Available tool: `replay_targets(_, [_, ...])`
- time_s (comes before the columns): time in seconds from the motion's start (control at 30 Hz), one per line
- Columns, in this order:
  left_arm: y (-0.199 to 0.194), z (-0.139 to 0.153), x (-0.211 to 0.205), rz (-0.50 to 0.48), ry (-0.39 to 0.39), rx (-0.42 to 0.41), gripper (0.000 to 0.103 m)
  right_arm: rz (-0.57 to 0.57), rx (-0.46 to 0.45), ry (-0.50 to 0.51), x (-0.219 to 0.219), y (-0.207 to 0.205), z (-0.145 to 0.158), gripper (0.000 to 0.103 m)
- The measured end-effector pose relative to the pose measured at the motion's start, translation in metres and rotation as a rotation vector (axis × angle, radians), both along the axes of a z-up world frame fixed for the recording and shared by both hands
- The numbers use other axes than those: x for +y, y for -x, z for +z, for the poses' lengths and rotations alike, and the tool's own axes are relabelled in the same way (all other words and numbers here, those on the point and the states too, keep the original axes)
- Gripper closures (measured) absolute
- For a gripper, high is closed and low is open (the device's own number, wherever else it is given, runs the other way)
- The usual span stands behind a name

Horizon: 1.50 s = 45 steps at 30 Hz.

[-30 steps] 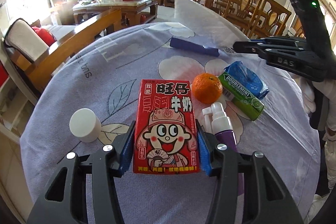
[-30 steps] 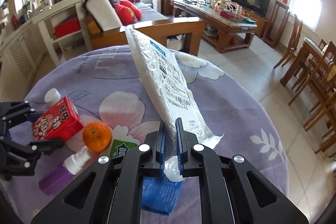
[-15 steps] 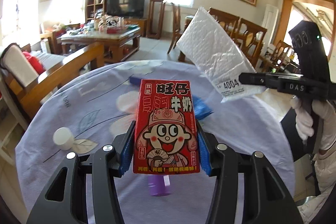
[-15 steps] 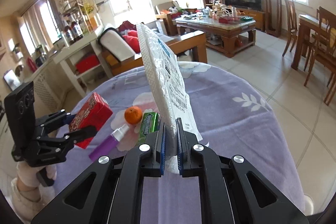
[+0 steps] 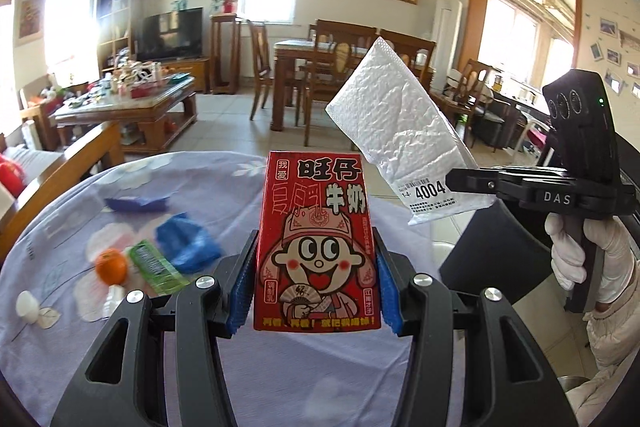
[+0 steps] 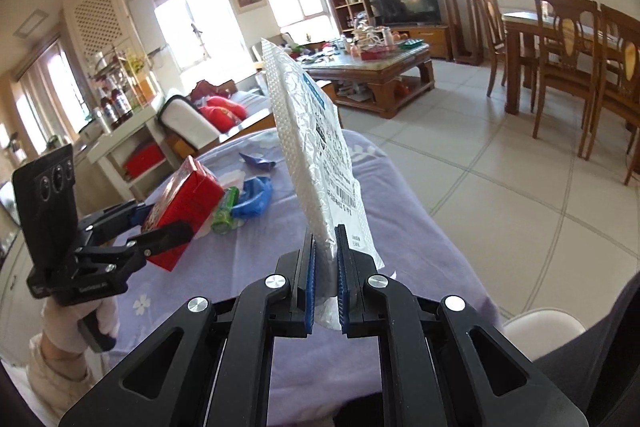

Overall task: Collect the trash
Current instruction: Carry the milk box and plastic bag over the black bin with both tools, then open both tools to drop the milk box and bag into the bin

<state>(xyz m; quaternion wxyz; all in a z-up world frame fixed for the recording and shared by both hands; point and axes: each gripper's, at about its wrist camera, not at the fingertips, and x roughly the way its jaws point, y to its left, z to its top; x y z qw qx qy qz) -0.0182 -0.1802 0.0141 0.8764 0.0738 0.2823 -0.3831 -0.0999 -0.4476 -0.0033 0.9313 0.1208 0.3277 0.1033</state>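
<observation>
My left gripper (image 5: pixel 316 287) is shut on a red milk carton (image 5: pixel 316 247) with a cartoon face and holds it upright above the purple flowered tablecloth (image 5: pixel 280 379). The carton also shows in the right wrist view (image 6: pixel 182 209), held by the left gripper (image 6: pixel 160 223). My right gripper (image 6: pixel 325 283) is shut on the lower edge of a white bubble mailer (image 6: pixel 316 163) with a shipping label, held upright in the air. In the left wrist view the mailer (image 5: pixel 400 139) stands beside the carton, clamped by the right gripper (image 5: pixel 460 183).
On the table lie an orange (image 5: pixel 111 265), a green gum pack (image 5: pixel 154 267), a blue crumpled wrapper (image 5: pixel 186 247), a blue pouch (image 5: pixel 136 203), a white cap (image 5: pixel 27 305) and a spray bottle top (image 5: pixel 114 297). A dark bin (image 5: pixel 492 255) stands at the table's right.
Both grippers have lifted their items off the table and swung right. The table objects have slid left in the left wrist view, and the dark bin has come into view.
</observation>
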Motion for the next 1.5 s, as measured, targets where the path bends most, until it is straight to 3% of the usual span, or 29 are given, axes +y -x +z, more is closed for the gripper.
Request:
replay_targets(0.43, [0.050,-0.012,-0.137,-0.268,-0.045,-0.016,0.052,-0.271,0.008,-0.034,-0.135,0.112,-0.025,0.093])
replay_targets(0.77, [0.081,-0.027,-0.223,-0.450,-0.044,0.012,0.052,-0.443,0.028,-0.069,-0.204,0.187,-0.046,0.093])
replay_targets(1.13, [0.104,-0.046,-0.285,-0.589,-0.046,0.073,0.052,-0.576,0.064,-0.102,-0.249,0.245,-0.081,0.093])
replay_targets(1.5, [0.110,-0.080,-0.315,-0.617,-0.109,0.116,0.052,-0.613,0.083,-0.128,-0.259,0.265,-0.099,0.093])
